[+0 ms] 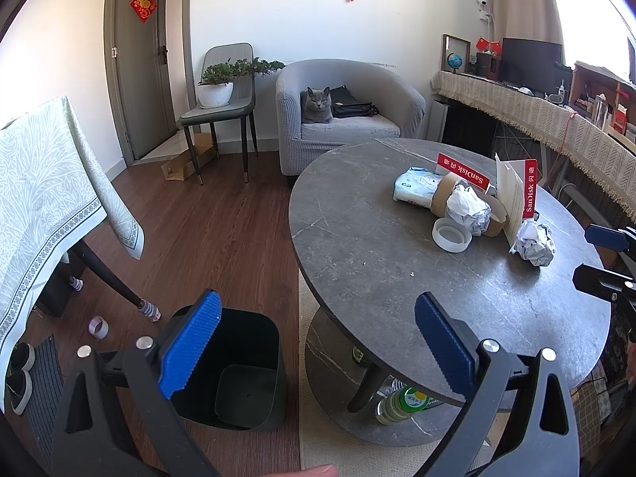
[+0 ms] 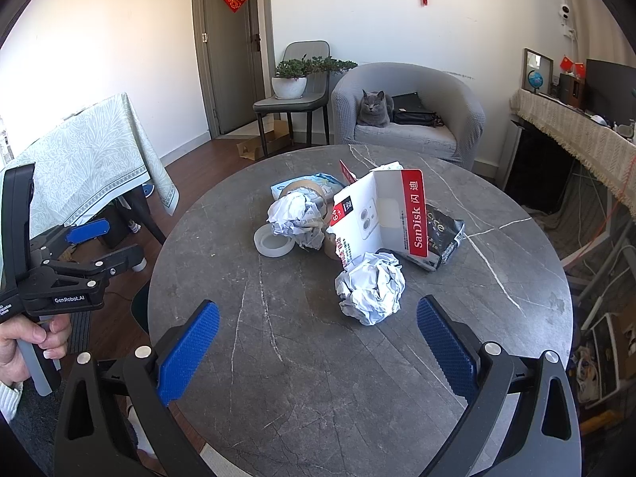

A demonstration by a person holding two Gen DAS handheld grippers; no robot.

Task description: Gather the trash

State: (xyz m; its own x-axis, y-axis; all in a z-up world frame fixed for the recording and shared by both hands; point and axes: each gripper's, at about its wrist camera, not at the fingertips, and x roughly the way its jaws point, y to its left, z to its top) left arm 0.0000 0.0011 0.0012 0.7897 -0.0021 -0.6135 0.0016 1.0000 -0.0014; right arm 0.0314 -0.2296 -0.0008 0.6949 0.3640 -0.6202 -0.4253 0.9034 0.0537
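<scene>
Two sets of blue fingers are mine, and both are spread wide with nothing in them. My right fingers [image 2: 318, 344] hang over the round gray tabletop [image 2: 278, 377], and a crumpled paper ball [image 2: 370, 288] sits near them at 12 o'clock. My left fingers [image 1: 318, 340] hang by the tabletop's edge, with the black bin [image 1: 234, 369] on the floor at 7 o'clock.

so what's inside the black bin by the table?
The black bin looks empty: bare floor and walls show. The left gripper, open above it, has one finger covering the bin's near left corner, so that part can't be checked.
</scene>
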